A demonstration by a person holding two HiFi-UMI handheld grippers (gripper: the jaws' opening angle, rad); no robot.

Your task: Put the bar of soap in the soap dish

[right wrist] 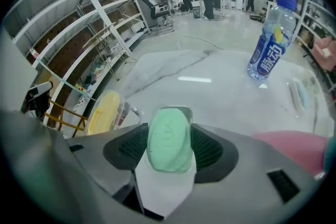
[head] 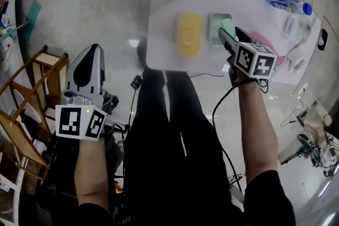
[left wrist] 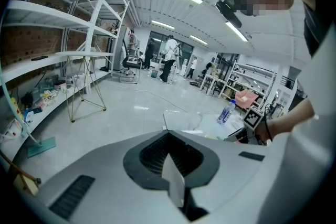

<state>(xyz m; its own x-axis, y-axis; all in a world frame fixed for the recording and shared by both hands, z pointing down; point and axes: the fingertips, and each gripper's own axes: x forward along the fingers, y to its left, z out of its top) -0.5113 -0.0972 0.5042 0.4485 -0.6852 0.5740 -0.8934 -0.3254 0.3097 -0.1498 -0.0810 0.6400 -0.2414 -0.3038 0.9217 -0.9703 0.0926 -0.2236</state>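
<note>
At the green soap (right wrist: 168, 139) the right tongs (head: 226, 35) stand apart (left tongs (head: 94, 50) together).

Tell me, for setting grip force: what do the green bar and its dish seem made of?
Green bar: likely soap, matte and waxy, with soft rounded edges.
Dish: probably clear plastic, glossy; its see-through rim shows around the bar.

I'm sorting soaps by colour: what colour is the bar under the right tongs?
The bar is mint green; right gripper view shows it best.
</note>
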